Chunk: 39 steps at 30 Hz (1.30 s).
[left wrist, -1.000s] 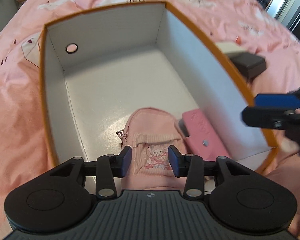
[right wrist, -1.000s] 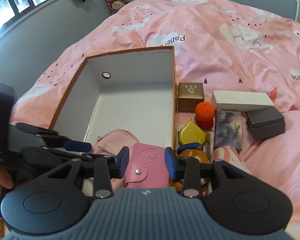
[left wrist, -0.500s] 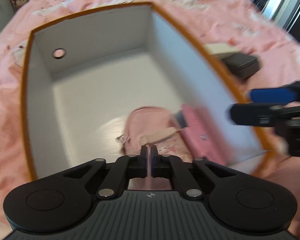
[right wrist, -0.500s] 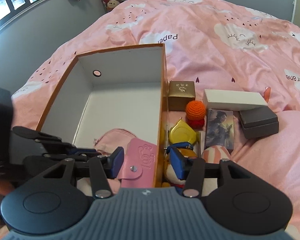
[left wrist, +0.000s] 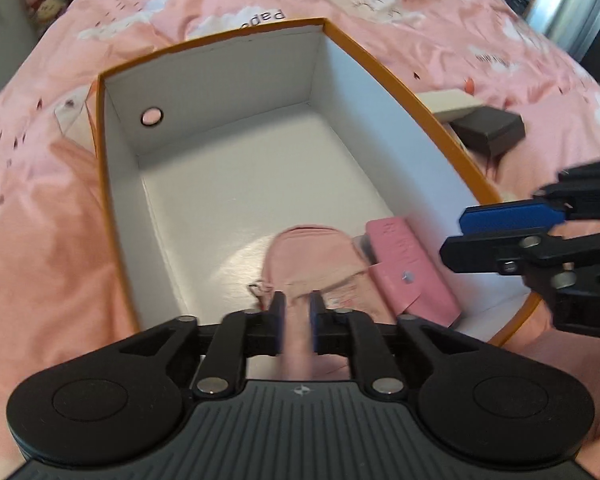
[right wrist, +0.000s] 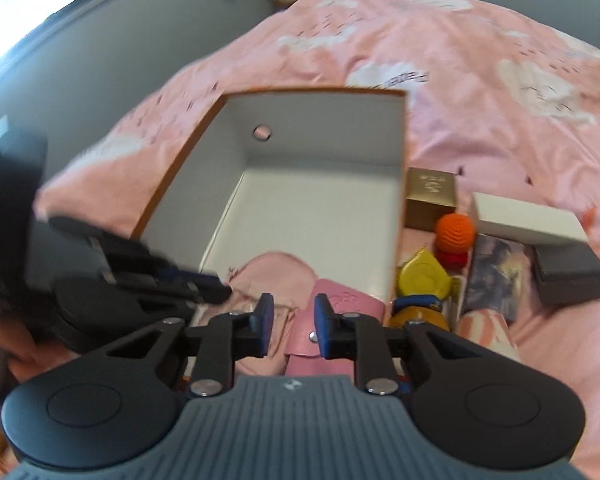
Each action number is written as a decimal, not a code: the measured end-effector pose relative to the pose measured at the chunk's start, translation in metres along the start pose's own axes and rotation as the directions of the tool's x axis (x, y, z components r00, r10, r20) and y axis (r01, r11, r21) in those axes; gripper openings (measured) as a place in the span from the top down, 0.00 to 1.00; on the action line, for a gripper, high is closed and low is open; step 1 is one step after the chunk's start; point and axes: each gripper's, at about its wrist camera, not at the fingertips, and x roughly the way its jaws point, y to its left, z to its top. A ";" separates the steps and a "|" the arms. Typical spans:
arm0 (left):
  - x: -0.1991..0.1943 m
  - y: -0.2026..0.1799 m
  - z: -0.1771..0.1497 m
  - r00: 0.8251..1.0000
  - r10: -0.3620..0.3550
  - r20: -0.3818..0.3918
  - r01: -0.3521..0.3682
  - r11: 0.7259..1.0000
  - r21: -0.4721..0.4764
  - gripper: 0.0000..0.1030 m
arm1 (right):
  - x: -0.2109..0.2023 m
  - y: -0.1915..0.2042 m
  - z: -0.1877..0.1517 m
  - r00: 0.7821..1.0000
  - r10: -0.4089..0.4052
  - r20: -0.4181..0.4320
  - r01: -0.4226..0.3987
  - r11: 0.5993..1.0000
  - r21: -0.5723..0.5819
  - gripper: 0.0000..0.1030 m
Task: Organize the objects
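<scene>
While the pink mini backpack (left wrist: pixel 314 258) lies on the floor of the orange-rimmed box (left wrist: pixel 400 92) at its near end, the left gripper (left wrist: pixel 296 320) has its fingers (left wrist: pixel 278 322) drawn narrow, pinching a fold of the backpack's pink fabric between the pads. The pink snap wallet (left wrist: pixel 410 270) lies just beside the backpack on its right, against the box's right wall.

Right gripper (right wrist: pixel 291 326): fingers (right wrist: pixel 262 326) partly spread with a clear gap, holding nothing; the wallet's snap flap (right wrist: pixel 320 336) shows through the gap beneath them. Whether the pads touch it, cannot tell. From the left wrist view this gripper hangs over the box's near right corner.

Box interior white, with a round hole (left wrist: pixel 151 117) in the far wall.

Outside the box's right wall, on the pink bedspread (right wrist: pixel 480 92): gold box (right wrist: pixel 432 196), orange crochet ball (right wrist: pixel 455 232), yellow heart-shaped case (right wrist: pixel 422 280), picture card (right wrist: pixel 494 276), white box (right wrist: pixel 528 220), grey box (right wrist: pixel 568 276). Gold box carries small print, too blurred to read.

Bedspread has white cloud prints; lettering beyond the box's far edge reads partly as "Pape" (left wrist: pixel 266 19), upside down, rest hidden.
</scene>
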 end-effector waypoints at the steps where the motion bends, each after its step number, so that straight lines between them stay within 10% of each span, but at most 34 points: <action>1: -0.001 0.002 0.000 1.000 -0.005 -0.009 0.005 1.000 0.025 0.77 | 0.006 0.004 0.002 1.000 -0.001 -0.018 0.000 1.000 -0.027 0.78; 8: 0.012 -0.006 0.001 0.991 -0.017 -0.133 0.038 0.988 0.153 0.58 | 0.040 0.019 0.006 0.990 -0.029 -0.138 0.002 0.981 -0.194 0.77; 19: 0.043 -0.004 0.007 0.977 -0.044 -0.207 0.058 0.996 0.061 0.44 | 0.064 0.018 0.017 0.953 -0.069 -0.296 -0.069 0.899 -0.432 0.73; 26: 0.032 0.002 -0.002 0.988 -0.118 -0.102 0.118 0.993 -0.007 0.77 | 0.077 0.037 0.014 0.952 -0.073 -0.296 -0.117 0.810 -0.575 0.55; 39: 0.004 -0.014 0.004 0.974 -0.226 0.000 0.226 0.972 -0.064 0.83 | 0.055 0.033 0.005 0.945 -0.221 -0.239 -0.026 0.683 -0.730 0.60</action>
